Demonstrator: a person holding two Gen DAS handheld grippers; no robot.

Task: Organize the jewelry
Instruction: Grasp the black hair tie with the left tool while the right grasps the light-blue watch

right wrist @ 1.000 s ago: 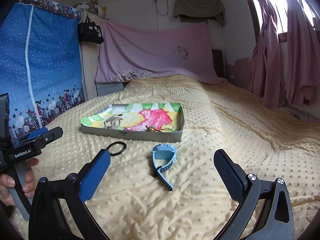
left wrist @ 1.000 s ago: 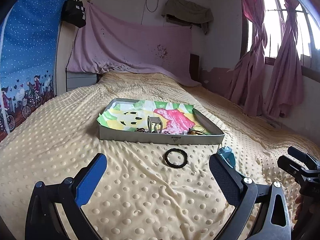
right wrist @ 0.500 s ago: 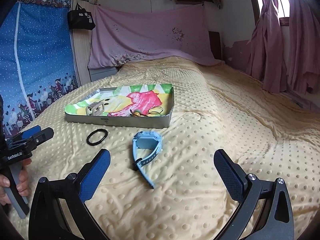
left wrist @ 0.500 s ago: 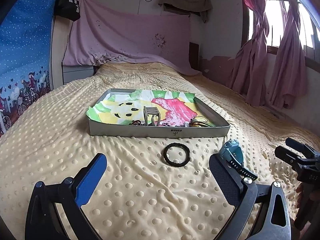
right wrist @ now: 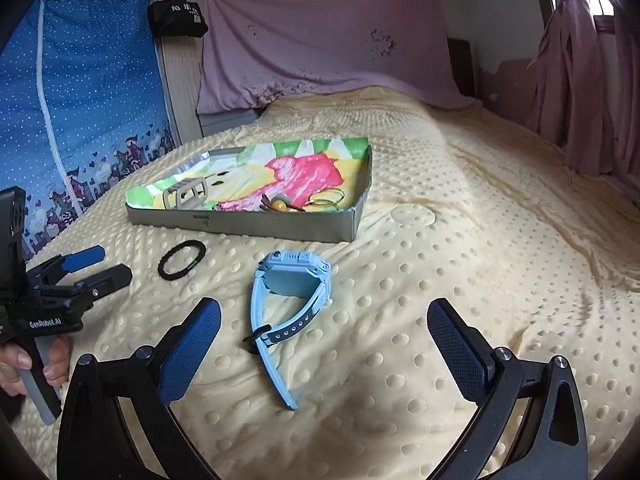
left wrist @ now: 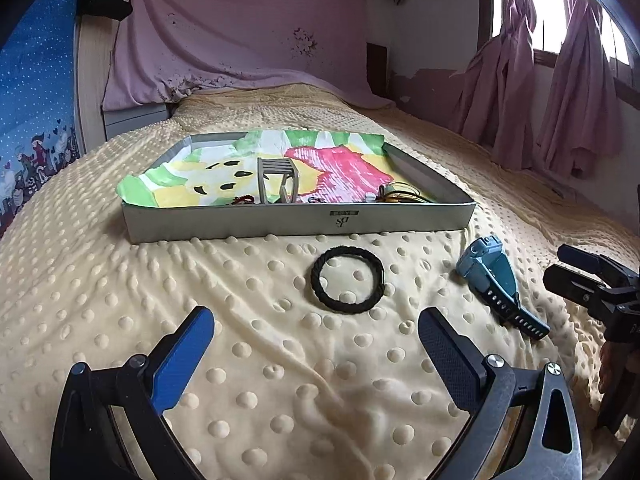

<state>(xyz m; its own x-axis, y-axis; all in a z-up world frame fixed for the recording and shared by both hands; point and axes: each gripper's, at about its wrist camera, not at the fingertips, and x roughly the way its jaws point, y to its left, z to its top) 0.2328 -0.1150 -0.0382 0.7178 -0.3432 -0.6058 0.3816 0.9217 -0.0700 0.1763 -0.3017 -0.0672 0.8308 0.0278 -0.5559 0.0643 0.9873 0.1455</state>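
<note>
A black hair tie (left wrist: 347, 280) (right wrist: 181, 259) lies on the yellow dotted blanket just ahead of my left gripper (left wrist: 316, 340), which is open and empty. A light blue watch (right wrist: 289, 300) (left wrist: 494, 280) lies on its side between and slightly ahead of the fingers of my right gripper (right wrist: 324, 338), also open and empty. Behind both stands a shallow grey tray (left wrist: 296, 224) (right wrist: 256, 224) lined with colourful paper. It holds a grey watch band (left wrist: 278, 184) (right wrist: 186, 194), a reddish beaded piece and thin gold rings (right wrist: 326, 200).
The bed is covered by the yellow blanket (left wrist: 120, 280). A pink sheet (left wrist: 240, 56) hangs at the head, a blue patterned cloth (right wrist: 80, 100) on the left, pink curtains (left wrist: 540, 100) on the right. A hand (right wrist: 24, 364) holds the left gripper's handle.
Both grippers have come lower and closer to the bed. The hair tie now sits nearer the left gripper, and the watch lies nearly between the right gripper's fingers. Both stayed open.
</note>
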